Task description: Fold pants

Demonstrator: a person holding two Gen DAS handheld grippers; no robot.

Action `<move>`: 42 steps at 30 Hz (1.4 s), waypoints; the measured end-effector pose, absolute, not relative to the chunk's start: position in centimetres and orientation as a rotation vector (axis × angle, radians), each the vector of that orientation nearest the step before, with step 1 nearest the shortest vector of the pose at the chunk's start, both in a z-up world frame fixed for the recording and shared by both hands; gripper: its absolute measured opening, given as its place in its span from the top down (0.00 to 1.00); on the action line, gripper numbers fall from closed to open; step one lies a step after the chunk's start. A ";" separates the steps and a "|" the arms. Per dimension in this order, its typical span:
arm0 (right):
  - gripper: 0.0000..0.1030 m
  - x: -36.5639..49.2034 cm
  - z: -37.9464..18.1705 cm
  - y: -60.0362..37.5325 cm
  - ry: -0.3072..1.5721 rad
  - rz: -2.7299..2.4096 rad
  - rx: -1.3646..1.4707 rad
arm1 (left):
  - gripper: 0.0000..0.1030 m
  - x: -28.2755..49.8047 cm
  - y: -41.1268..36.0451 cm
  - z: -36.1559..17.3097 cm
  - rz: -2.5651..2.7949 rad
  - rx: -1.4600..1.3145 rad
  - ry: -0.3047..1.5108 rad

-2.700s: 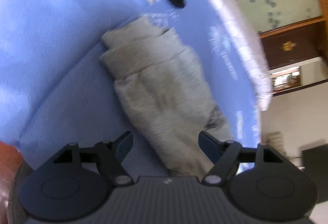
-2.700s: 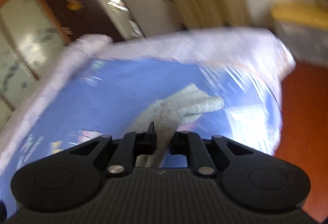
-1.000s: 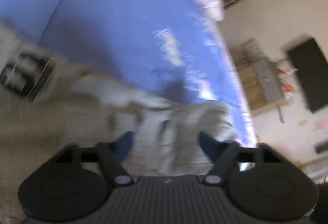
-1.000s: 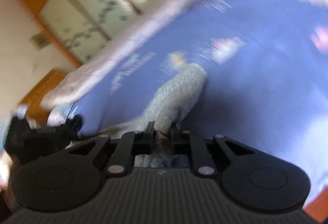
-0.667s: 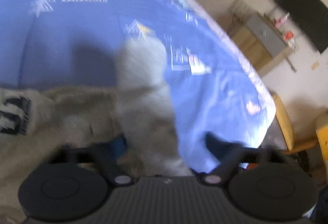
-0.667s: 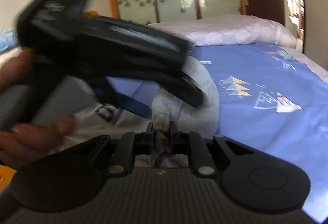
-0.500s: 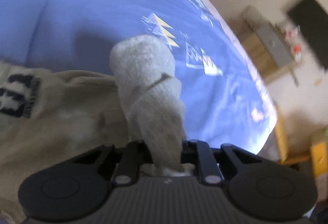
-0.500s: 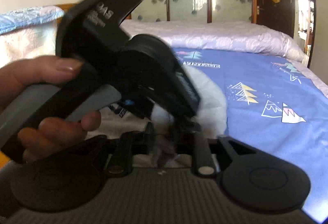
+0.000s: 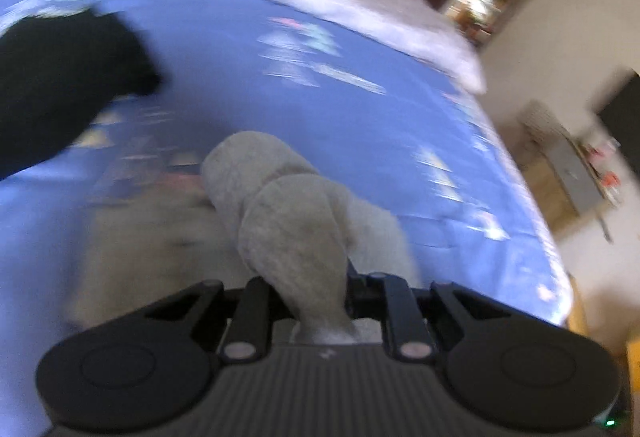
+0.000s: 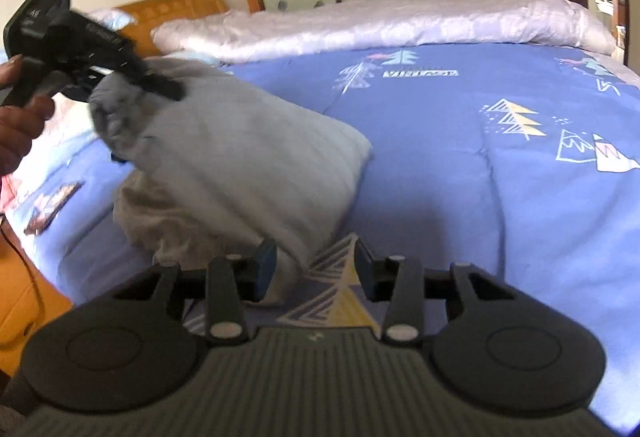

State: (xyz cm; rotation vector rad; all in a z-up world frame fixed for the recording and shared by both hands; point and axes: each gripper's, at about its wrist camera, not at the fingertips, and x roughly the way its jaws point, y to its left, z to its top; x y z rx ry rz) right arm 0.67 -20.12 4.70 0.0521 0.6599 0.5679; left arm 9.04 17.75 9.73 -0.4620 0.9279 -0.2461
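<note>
Left tongs point(image 9: 306, 287): closed tight on a bunched fold of the grey pants point(image 9: 296, 221), the cloth squeezed between the two black fingers and rising up and away from them in a thick roll.

Left tongs, seen from the right wrist point(image 10: 120, 77): held in a bare hand point(image 10: 18, 117) at the far left, raised above the bed with the pants' gathered end pinched in the tip.

Right tongs point(image 10: 316, 269): jaws standing wide apart, nothing between them; the left blue pad point(image 10: 265, 265) sits just beside, perhaps touching, the near corner of the pants, while the right finger is over bare bedspread.

Pants, right wrist view point(image 10: 224, 157): a pale grey ribbed mass, lifted at its far-left end and sloping down to the bedspread near the right tongs; a lower, creamier layer bulges out beneath it on the left.

Pants, left wrist view: blurred on the left side, sharper in the middle where the roll bends over.

Bedspread point(image 10: 460, 165): blue, printed with small triangle tree and mountain motifs, covering the bed under the pants.

White quilt point(image 10: 380, 21): heaped along the far edge of the bed.

Dark cloth point(image 9: 60, 85): a black garment lying on the bedspread at far left, apart from the pants.

Headboard point(image 10: 172, 7): orange wood, far left.

Cabinet point(image 9: 576, 173): beyond the bed's right edge, blurred.
</note>
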 end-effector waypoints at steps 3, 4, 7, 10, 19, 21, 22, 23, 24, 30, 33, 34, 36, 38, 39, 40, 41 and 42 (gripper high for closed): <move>0.56 1.2 4.0 -19.7 0.695 0.577 0.057 | 0.63 8.6 22.1 6.2 -0.138 -0.516 0.982; 0.56 1.3 3.7 -19.6 0.715 0.583 0.070 | 0.41 8.5 23.4 4.6 -0.080 -0.530 1.021; 0.56 2.2 3.5 -19.6 0.769 0.614 0.149 | 0.16 8.0 25.5 1.4 0.061 -0.595 1.070; 0.54 3.5 3.7 -20.3 0.815 0.637 0.285 | 0.09 7.1 26.3 0.8 0.032 -0.723 1.002; 0.26 8.8 -0.3 -17.8 1.034 0.660 0.659 | 0.06 6.4 24.8 -0.6 0.027 -0.729 0.929; 0.37 9.1 -0.2 -15.8 1.055 0.710 0.645 | 0.16 5.9 23.6 -0.2 0.039 -0.645 0.941; 0.64 9.2 -0.1 -14.8 1.087 0.729 0.621 | 0.29 5.8 23.0 0.1 0.037 -0.620 0.948; 0.74 9.1 0.1 -13.8 1.108 0.731 0.574 | 0.35 5.5 22.6 0.4 0.029 -0.620 0.952; 0.76 8.8 0.7 -13.2 1.094 0.729 0.519 | 0.44 5.2 22.4 0.5 0.024 -0.629 0.953; 0.85 7.4 6.4 -17.7 0.915 0.742 0.527 | 0.65 3.4 20.7 0.3 -0.101 -0.828 0.971; 0.85 5.7 8.3 -21.0 0.866 0.697 0.469 | 0.66 2.7 17.4 -0.1 -0.193 -0.843 0.999; 0.84 4.9 8.5 -22.2 0.858 0.683 0.466 | 0.66 2.4 16.1 -0.2 -0.218 -0.835 1.007; 0.84 3.8 8.2 -23.8 0.861 0.642 0.450 | 0.66 2.2 14.1 -0.5 -0.245 -0.813 1.029; 0.84 3.2 6.5 -24.8 0.893 0.594 0.436 | 0.65 2.4 12.8 -0.9 -0.242 -0.765 1.040; 0.83 3.0 5.4 -24.8 0.923 0.563 0.428 | 0.60 2.5 12.5 -1.1 -0.229 -0.742 1.042; 0.77 3.0 4.3 -24.5 0.954 0.526 0.418 | 0.58 2.7 12.4 -1.3 -0.218 -0.730 1.042; 0.66 3.1 3.1 -24.3 0.985 0.482 0.405 | 0.58 2.8 12.5 -1.6 -0.217 -0.741 1.037; 0.66 3.0 2.0 -24.2 1.005 0.461 0.405 | 0.58 2.9 12.7 -1.8 -0.215 -0.763 1.033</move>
